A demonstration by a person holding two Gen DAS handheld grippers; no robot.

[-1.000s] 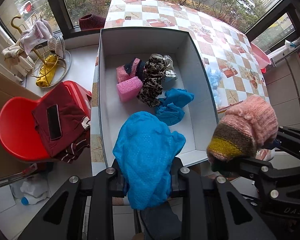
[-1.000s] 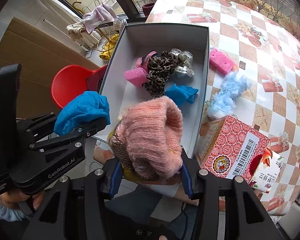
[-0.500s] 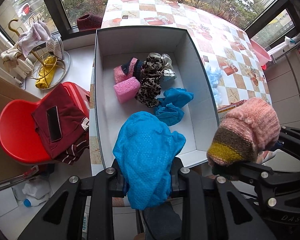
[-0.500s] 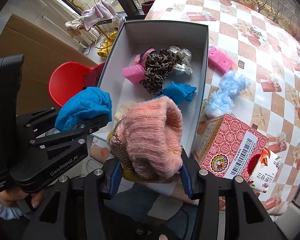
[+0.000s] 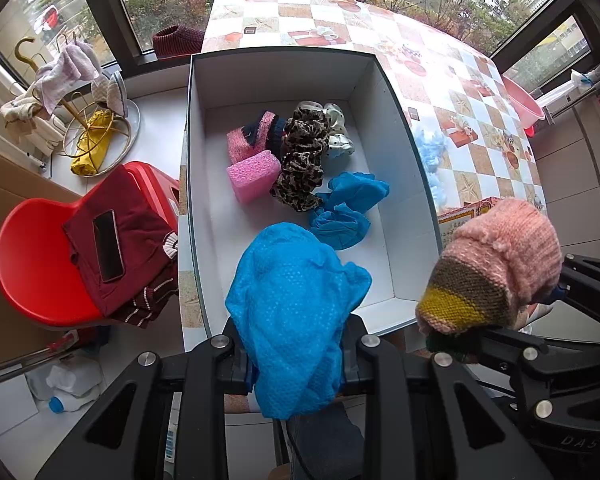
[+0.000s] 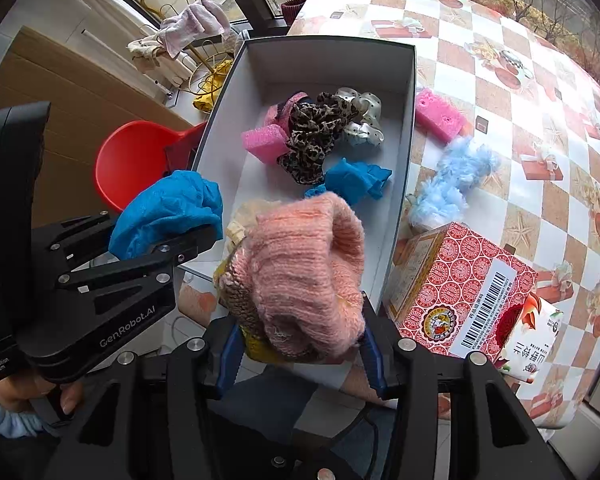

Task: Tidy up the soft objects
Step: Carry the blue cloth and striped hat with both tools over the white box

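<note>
You have a crumpled bright-blue mesh cloth (image 5: 296, 312) pinched tight in the left gripper (image 5: 296, 364), its jaws nearly together, and a pink knitted woollen hat with brown and yellow bands (image 6: 300, 276) squeezed between the pads of the right gripper (image 6: 300, 354), whose jaws stand part-way apart around the bulk. Both hang over the near end of the open white cardboard box (image 5: 396, 92), the cloth inside its near wall and the hat out by the near right corner.

To drop them well, carry each one farther in over the bare white floor near you, clear of the leopard-print scrunchie (image 5: 300, 160), the pink foam sponge (image 5: 252, 174) and the smaller blue cloth (image 5: 346, 212) bunched mid-box. Bring the hat inward first; from the left camera it looks to overhang the rim. Lower before you release, so that neither piece snags on the wall.

The fluffy pale-blue scrunchie (image 6: 448, 188) and second pink sponge (image 6: 438, 116) on the checked tablecloth (image 6: 500, 80) are probably next.
</note>
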